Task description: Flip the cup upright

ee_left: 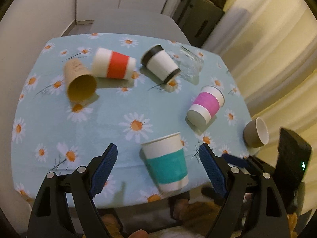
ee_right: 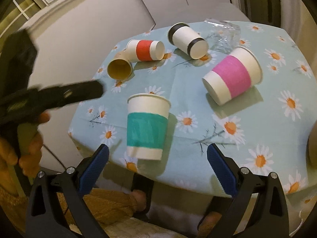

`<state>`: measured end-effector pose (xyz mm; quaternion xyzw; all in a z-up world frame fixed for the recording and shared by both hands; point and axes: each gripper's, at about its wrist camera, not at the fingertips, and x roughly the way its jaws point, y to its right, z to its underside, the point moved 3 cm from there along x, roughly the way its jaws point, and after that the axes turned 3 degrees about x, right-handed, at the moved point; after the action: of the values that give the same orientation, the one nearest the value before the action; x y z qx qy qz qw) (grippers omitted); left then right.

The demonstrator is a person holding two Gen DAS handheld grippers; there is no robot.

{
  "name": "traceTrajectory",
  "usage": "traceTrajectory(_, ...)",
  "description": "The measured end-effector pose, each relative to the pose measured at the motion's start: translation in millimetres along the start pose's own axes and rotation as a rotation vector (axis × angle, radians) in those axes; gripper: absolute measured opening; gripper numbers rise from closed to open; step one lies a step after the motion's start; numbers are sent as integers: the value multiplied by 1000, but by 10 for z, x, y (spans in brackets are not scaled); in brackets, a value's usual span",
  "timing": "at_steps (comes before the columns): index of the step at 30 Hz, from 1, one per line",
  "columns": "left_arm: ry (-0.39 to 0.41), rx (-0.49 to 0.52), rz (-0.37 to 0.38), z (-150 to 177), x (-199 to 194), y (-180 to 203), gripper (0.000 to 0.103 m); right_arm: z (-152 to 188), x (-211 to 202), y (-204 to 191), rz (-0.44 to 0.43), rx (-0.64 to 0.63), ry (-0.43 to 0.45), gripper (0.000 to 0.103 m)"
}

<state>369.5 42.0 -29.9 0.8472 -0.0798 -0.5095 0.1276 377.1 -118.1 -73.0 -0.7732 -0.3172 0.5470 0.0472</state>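
- The left claw (ee_left: 158, 168) is spread wide and holds nothing; the teal-banded cup (ee_left: 165, 162) stands between its blue pads (ee_left: 105, 170), with a clear gap on each side.
- That teal cup stands mouth up at the near edge of the flowered surface (ee_left: 111, 119), at about 6 o'clock, so I judge it finished (its base looks very near the edge, so nudging it would be risky).
- The right claw (ee_right: 158, 170) is also wide open and empty, the same teal cup ahead of it at 12 o'clock.
- Going left to right, cups lying on their sides remain: the brown cup (ee_left: 79, 79) at 10 o'clock, the red-banded cup (ee_left: 115, 65), the black-rimmed cup (ee_left: 160, 64), a clear glass (ee_left: 191, 63) at 1 o'clock and the pink-banded cup (ee_left: 206, 105) at 3 o'clock.
- The pink one seems the likely next pick for the right claw: close on the band across the body, squeeze lightly (paper crushes), lift clear, turn it mouth up, and set it down flat.
- A tan mug (ee_left: 256, 133) lies tipped near the far right edge; keep clear of it.
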Motion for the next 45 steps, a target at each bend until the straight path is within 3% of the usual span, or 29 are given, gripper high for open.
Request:
traceTrajectory(9,41,-100,109,485,-168,-494,82,-205,362,-170,50,-23,-141,98)
traceTrajectory(17,54,-179,197,772,13,-760,82,-365,683,-266,103,-15,-256,98)
traceTrajectory(25,39,-173,214,882,57,-881,82,-423,935,-281,179,3,-318,77)
traceTrajectory(28,29,-156,206,901,89,-849,82,-446,975,-295,192,-4,-328,72)
traceTrajectory(29,26,-154,198,905,105,-836,82,-443,980,-303,200,-7,-332,66)
traceTrajectory(39,14,-134,172,921,170,-806,82,-470,897,-373,220,-17,-301,65)
traceTrajectory(45,25,-159,171,917,137,-881,82,-484,596,-388,203,-17,-206,65)
